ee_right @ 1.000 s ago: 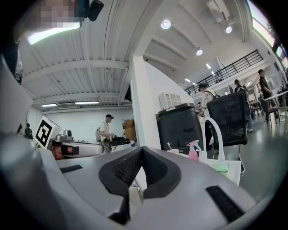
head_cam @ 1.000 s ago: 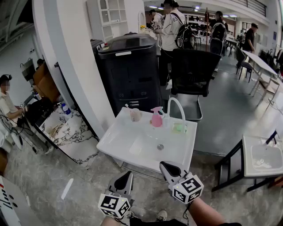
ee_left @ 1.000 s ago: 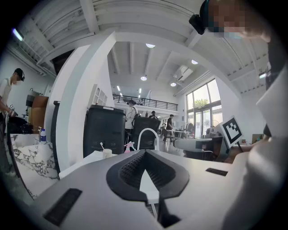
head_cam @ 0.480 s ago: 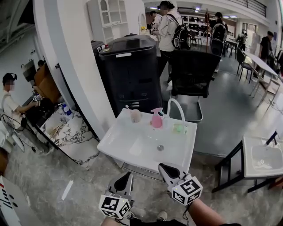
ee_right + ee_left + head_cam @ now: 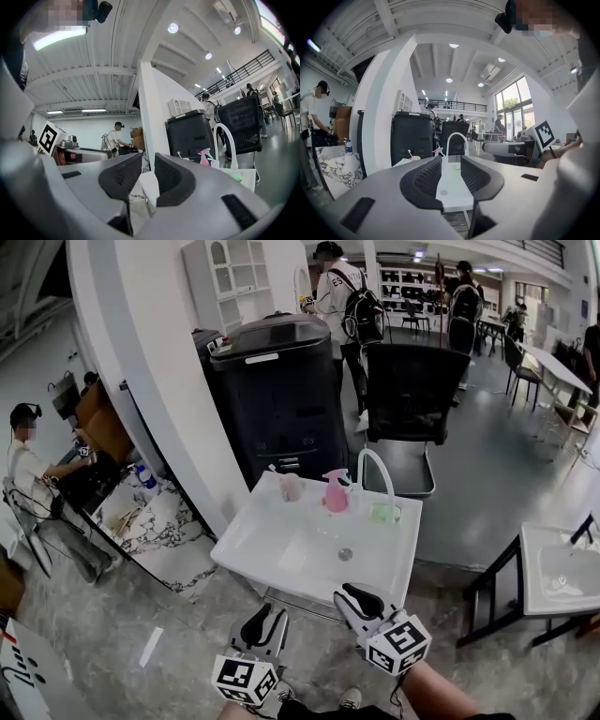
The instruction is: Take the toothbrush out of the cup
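A pale cup [image 5: 291, 487] stands at the back left of the white sink [image 5: 281, 521], with a white toothbrush [image 5: 275, 471] leaning out of it. Both grippers hover in front of the sink's near edge, well short of the cup. My left gripper [image 5: 263, 625] has its jaws opening, with nothing between them. My right gripper [image 5: 357, 600] also has its jaws opening on empty air. In the left gripper view the cup [image 5: 414, 158] and toothbrush [image 5: 409, 153] show far ahead, left of my left gripper [image 5: 451, 176]. The right gripper view shows the toothbrush [image 5: 179, 153] beyond my right gripper [image 5: 149, 176].
A pink spray bottle [image 5: 336, 491], a white arched faucet [image 5: 375, 465] and a green object [image 5: 382, 513] stand along the sink's back. Behind are a black cabinet [image 5: 277, 390] and a black chair [image 5: 412, 390]. A second basin [image 5: 562, 577] stands at right. People stand in the background.
Both grippers' jaws have parted from shut. The hands have kept their place before the sink. People in the background have walked on.
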{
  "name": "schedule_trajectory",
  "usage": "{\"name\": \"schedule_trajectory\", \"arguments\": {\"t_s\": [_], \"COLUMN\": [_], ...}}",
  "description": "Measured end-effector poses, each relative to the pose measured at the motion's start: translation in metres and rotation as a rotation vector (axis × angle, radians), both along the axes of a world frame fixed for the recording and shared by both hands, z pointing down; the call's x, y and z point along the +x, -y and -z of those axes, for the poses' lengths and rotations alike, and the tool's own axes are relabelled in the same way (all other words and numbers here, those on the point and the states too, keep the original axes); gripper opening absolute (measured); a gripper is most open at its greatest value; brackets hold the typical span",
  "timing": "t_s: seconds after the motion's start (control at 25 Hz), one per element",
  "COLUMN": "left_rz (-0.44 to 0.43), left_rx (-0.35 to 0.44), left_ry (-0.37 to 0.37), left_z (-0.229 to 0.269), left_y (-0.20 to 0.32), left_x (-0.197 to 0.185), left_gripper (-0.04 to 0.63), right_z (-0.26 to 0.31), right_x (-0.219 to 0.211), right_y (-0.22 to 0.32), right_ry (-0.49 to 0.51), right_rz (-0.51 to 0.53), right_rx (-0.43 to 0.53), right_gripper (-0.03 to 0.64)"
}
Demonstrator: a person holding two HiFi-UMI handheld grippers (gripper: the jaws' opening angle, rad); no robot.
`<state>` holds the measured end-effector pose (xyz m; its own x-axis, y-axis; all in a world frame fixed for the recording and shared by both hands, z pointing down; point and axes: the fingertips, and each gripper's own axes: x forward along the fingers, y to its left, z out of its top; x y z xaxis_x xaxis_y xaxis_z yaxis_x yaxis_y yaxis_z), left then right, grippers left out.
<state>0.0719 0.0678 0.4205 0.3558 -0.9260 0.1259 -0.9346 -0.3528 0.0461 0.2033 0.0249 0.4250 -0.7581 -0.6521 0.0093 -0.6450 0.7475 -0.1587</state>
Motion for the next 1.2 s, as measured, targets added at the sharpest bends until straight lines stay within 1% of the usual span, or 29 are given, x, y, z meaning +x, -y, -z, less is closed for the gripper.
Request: {"name": "schedule_trajectory", "arguments": {"t_s": [0.2, 0.4, 0.52, 1.0, 1.2], "left_rz": [-0.014, -0.030, -0.055, -0.146, -0.177], "left_rx": [0.000, 0.007, 0.003, 0.001, -0.008], "left_ry": [-0.003, -0.013, -0.020, -0.047, -0.068], "left_z": [-0.004, -0.009, -0.012, -0.014, -0.018], "left_y": [0.006, 0.023, 0.035, 0.100, 0.121], "left_x": [-0.004, -0.023, -0.038, -0.136, -0.176], "left_gripper": [0.152, 0.160, 0.166, 0.186, 0.193], "right_z": [-0.003, -0.007, -0.008, -0.002, -0.001], "right_x": [-0.003, -0.019, -0.034, -0.135, -0.174], "right_y": [0.007, 0.021, 0.032, 0.092, 0.114], "right_ry": [-0.003, -0.024, -0.032, -0.069, -0.092], "right_rz": [-0.013, -0.032, -0.054, -0.132, -0.160], "right_rx": [0.003, 0.001, -0.006, -0.015, -0.017], "right_gripper": [0.110, 0.118, 0.120, 0.121, 0.121]}}
